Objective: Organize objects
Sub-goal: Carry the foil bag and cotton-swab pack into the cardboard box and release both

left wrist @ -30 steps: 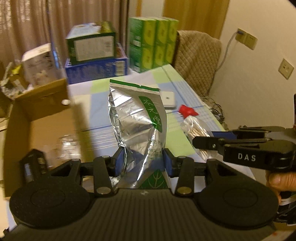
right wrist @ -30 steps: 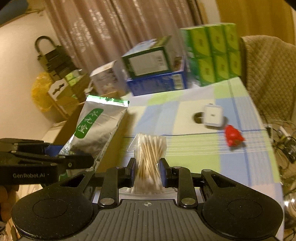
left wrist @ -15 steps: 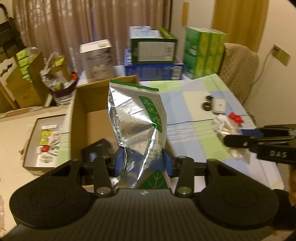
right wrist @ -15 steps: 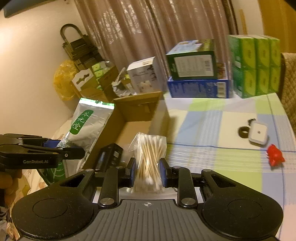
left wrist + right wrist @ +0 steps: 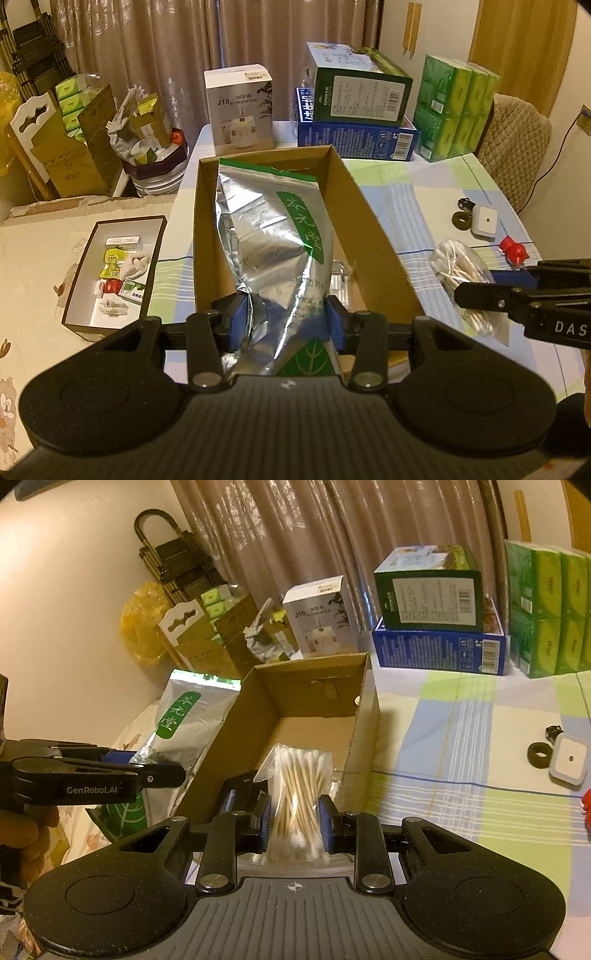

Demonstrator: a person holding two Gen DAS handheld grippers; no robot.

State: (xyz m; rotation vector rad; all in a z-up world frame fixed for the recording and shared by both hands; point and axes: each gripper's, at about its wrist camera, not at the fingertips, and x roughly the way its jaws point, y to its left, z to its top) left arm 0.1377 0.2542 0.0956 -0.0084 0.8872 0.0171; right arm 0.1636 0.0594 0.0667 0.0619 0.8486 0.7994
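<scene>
Carrying step — both loads nearing the cardboard box (image 5: 373, 236). Left tool (image 5: 283, 322) is clamping the foil tea pouch (image 5: 273, 251) over the box's near end; right tool (image 5: 293, 823) is clamping the cotton-swab bag (image 5: 297, 797) beside the box's right wall. Next, likely: lowering each inside, then releasing.

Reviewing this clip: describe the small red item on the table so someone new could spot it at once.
Start at the checked tablecloth, right of the open cardboard box. Near the right edge, just beyond a white square device and black ring, lies the red figurine, the only red thing there.
</scene>
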